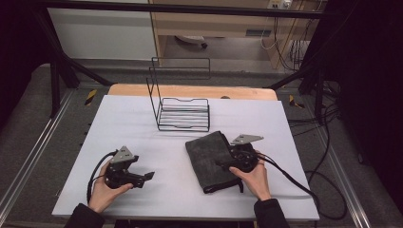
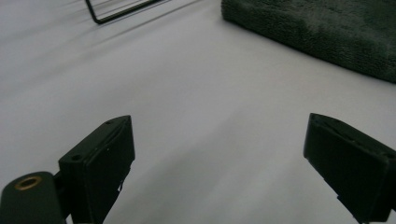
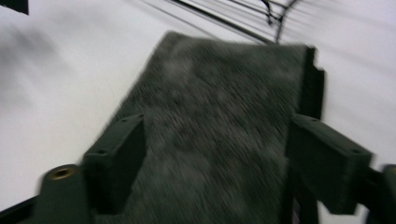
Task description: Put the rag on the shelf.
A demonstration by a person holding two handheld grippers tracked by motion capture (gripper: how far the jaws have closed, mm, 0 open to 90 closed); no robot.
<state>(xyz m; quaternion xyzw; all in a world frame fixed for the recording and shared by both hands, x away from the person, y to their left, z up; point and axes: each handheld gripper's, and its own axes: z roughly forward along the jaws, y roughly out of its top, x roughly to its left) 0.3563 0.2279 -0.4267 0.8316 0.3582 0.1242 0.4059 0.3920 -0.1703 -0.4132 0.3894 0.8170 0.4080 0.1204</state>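
A folded dark grey towel (image 1: 207, 159) lies on the white table (image 1: 142, 123), right of centre. My right gripper (image 1: 227, 164) hovers over the towel's right side, held by a hand; its jaws stand apart above the towel (image 3: 210, 121) with nothing pinched between them. My left gripper (image 1: 148, 176) rests low over the bare table at the front left, pointing right toward the towel (image 2: 327, 32), jaws wide apart and empty. A black wire rack (image 1: 183, 107) stands at the back centre of the table.
A corner of the wire rack (image 2: 116, 11) lies beyond the left gripper, and its bars (image 3: 243, 18) run behind the towel's far end. Cables (image 1: 304, 185) trail off the table's right side. A metal frame surrounds the table.
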